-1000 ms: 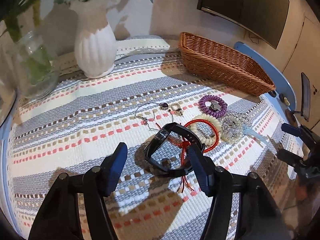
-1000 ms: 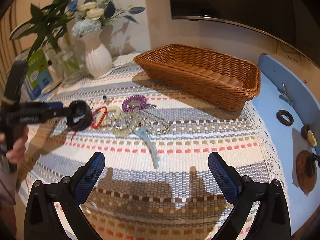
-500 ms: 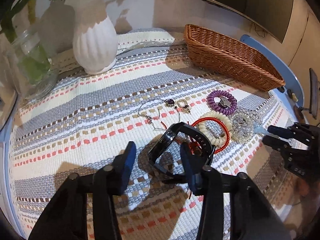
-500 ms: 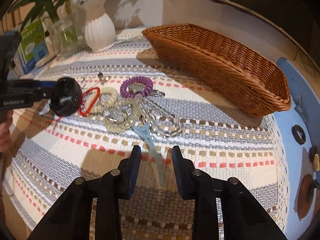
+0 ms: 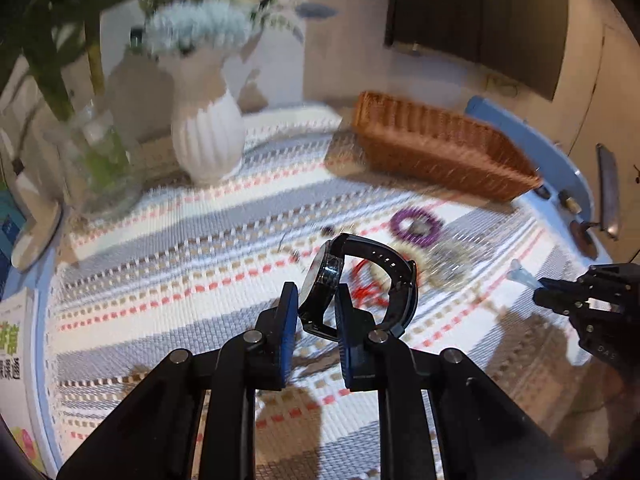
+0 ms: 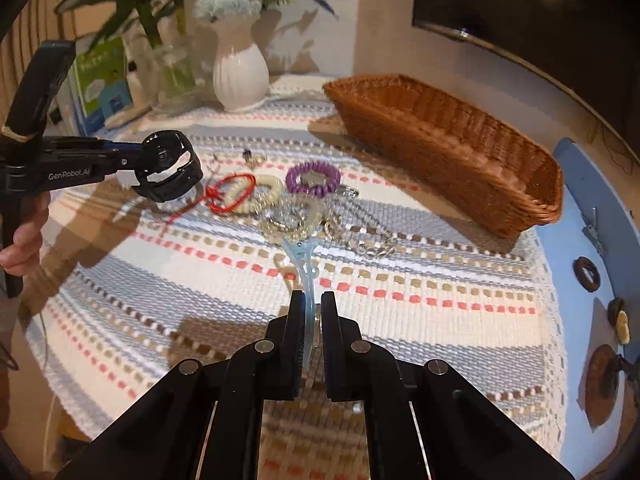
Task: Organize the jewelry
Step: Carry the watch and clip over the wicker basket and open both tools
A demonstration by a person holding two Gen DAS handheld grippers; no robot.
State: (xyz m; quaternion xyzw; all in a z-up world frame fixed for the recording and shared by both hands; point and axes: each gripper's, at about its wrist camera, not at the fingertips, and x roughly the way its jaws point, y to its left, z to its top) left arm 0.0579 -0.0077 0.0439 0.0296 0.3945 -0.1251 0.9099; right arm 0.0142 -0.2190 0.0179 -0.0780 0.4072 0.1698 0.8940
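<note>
Watch is pinched in my left claw; pads pressed on the case side, band looping out ahead and right of the tips; in the right view it hangs above the cloth, not touching it. My right claw is pressed together on the blue clip; clip's wide end sticks forward past the tips, its tail sits between the pads; can't tell if the front end touches the cloth. Rest of the jewelry lies just ahead of my right claw: clear bead bracelet right at the clip's front end; chain ahead-right of it; purple coil further ahead; cream bracelet and red cord ahead-left, under and beside the watch. From my left claw the same pile is ahead and right, blurred; purple coil beyond the watch. Basket sits far ahead-right of both claws, on the cloth, well apart from the pile. White vase far ahead-left of the right claw, glass jar beside it. I see a hand on the left grip at the right view's left edge.
</note>
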